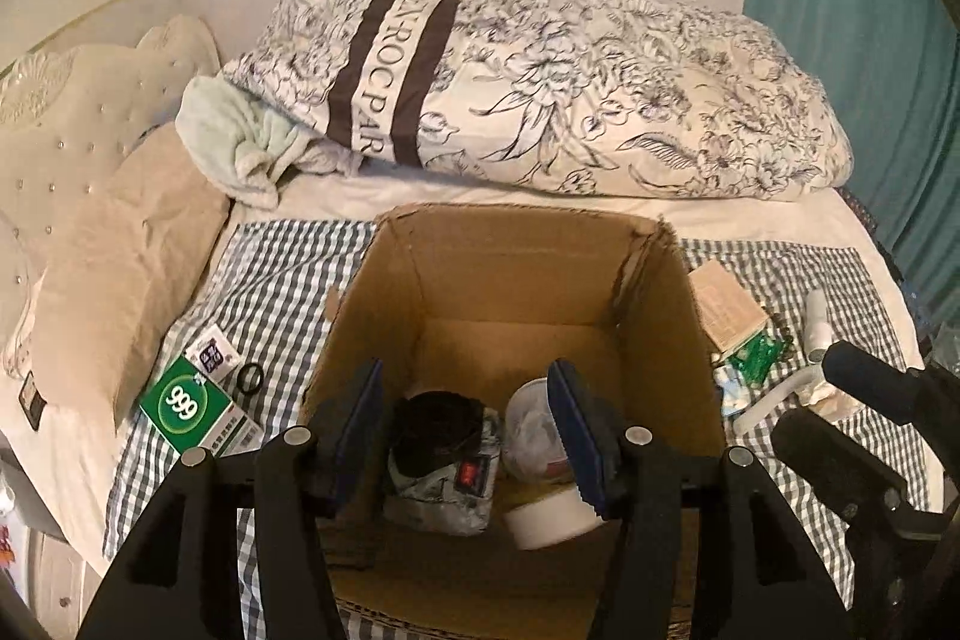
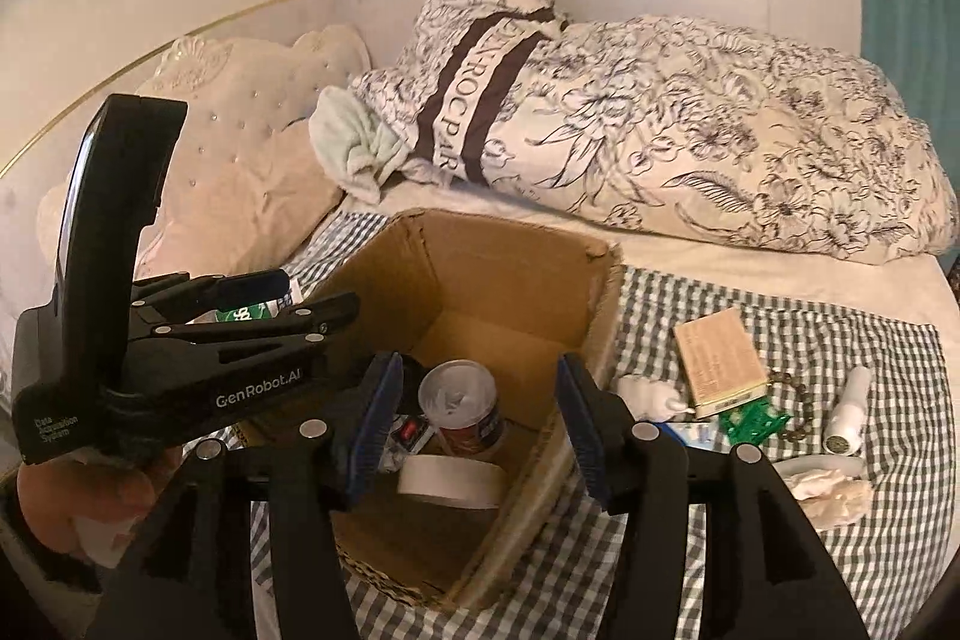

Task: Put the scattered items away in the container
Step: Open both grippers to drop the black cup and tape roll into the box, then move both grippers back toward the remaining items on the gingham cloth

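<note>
An open cardboard box (image 1: 522, 268) (image 2: 516, 274) stands on a checked cloth on the bed. Inside lie a can (image 2: 459, 400) (image 1: 531, 424), a white tape roll (image 2: 450, 481) (image 1: 549, 523) and a grey bundle with a red switch (image 1: 444, 466). My left gripper (image 1: 465, 424) (image 2: 306, 295) hovers open over the box, nothing between its pads. My right gripper (image 2: 480, 418) is also open and empty above the box's right half. Left of the box lie a green "999" carton (image 1: 186, 406), a small white packet (image 1: 210, 355) and a black ring (image 1: 249, 376).
Right of the box lie a tan box (image 2: 717, 361), a green packet (image 2: 753, 421), a white bottle (image 2: 846, 409), a bead string (image 2: 798, 400) and crumpled tissue (image 2: 834, 496). A floral duvet (image 1: 600, 100) and beige pillows (image 1: 120, 244) lie behind and to the left.
</note>
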`<state>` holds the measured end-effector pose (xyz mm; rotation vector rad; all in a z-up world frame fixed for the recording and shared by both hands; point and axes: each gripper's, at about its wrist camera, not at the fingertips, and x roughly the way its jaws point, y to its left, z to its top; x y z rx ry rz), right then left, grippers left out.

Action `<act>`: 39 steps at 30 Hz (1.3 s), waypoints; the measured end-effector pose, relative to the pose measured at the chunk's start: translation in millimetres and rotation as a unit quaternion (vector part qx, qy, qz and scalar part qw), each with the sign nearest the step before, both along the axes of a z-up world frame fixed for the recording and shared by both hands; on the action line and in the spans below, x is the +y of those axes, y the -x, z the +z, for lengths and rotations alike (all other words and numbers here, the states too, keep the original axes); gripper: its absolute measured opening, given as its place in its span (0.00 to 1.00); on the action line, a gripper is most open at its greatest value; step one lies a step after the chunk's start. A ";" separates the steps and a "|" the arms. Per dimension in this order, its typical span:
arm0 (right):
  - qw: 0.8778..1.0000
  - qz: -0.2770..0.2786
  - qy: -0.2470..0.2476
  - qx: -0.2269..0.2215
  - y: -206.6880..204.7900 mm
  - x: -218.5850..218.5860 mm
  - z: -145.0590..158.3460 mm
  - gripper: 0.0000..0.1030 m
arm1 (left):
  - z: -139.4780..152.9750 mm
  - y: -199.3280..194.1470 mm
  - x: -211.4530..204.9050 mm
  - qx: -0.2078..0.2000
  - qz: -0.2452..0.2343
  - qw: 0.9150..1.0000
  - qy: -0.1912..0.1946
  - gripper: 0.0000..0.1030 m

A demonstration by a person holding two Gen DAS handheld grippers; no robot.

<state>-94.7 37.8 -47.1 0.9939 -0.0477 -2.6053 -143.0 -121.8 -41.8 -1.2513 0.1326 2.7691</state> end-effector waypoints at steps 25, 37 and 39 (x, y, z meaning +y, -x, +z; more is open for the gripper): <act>0.985 -0.151 0.052 0.060 -60.9 169.9 46.5 0.56 | 59.9 -36.4 131.6 0.078 -0.095 0.992 -0.023 0.59; 0.976 -0.204 0.055 0.060 -86.5 227.3 48.0 0.56 | 63.1 -50.1 171.4 0.088 -0.114 0.989 -0.044 0.59; 0.976 -0.203 0.048 0.062 -87.7 230.0 51.4 0.56 | 65.5 -51.1 173.0 0.090 -0.110 0.989 -0.049 0.60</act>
